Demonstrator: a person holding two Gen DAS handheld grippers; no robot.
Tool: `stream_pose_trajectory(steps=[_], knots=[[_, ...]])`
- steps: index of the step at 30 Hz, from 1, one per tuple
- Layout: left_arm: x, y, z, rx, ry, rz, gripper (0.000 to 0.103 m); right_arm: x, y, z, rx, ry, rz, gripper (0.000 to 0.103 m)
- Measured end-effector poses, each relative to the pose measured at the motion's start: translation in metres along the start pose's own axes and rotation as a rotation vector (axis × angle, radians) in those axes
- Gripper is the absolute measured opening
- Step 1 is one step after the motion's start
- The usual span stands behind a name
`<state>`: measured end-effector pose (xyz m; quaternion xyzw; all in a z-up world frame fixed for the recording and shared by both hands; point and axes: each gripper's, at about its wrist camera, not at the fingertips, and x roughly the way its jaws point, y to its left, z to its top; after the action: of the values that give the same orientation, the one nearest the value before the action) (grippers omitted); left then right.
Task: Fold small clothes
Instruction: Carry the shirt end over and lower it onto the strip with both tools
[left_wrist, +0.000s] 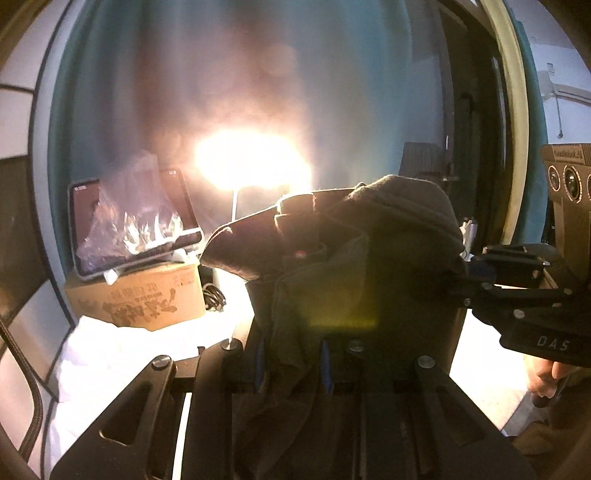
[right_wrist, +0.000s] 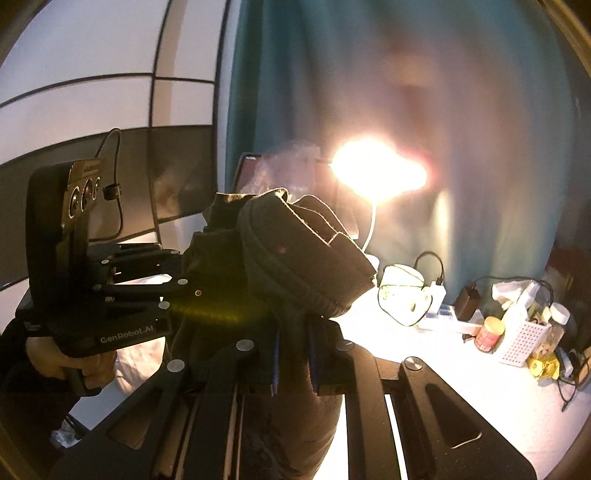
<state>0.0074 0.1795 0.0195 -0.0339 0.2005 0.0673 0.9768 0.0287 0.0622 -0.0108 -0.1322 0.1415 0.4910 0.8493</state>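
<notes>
Both grippers hold one dark garment (left_wrist: 351, 258) up in the air above a white-covered desk (left_wrist: 122, 354), in front of a teal curtain (right_wrist: 280, 74) and a glaring lamp (left_wrist: 255, 162). In the left wrist view, the left gripper (left_wrist: 291, 362) has its blue-padded fingers (left_wrist: 325, 365) clenched on a hanging fold of the cloth, which bunches into a thick ribbed roll higher up. The right gripper (left_wrist: 476, 275) comes in from the right edge of that view and grasps the garment's far side, a hand (left_wrist: 546, 373) under its handle. The right wrist view shows the same from the other end: the right gripper's fingers (right_wrist: 275, 354) pinch a strip of the fabric, and the left gripper (right_wrist: 173, 284) bites the cloth from the left. Behind the garment on the desk stand a cardboard box (left_wrist: 140, 295) carrying a tablet (left_wrist: 133, 221) with crinkled clear plastic (left_wrist: 136, 192) in front of it. To the right lie chargers with cables (right_wrist: 436, 288), a small red can (right_wrist: 489, 332) and a white perforated basket (right_wrist: 524, 341).
</notes>
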Motion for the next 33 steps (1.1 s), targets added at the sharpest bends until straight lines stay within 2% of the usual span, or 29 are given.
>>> stream_pose_trajectory(steps=[20,33], knots=[[0.079,0.021,-0.023,-0.067,0.188,-0.023,0.021,0.104,-0.047,-0.019,0.094,0.158,0.042,0.013],[0.135,0.040,-0.035,-0.085,0.317,0.016,0.021,0.168,-0.082,-0.039,0.179,0.251,0.090,0.013]])
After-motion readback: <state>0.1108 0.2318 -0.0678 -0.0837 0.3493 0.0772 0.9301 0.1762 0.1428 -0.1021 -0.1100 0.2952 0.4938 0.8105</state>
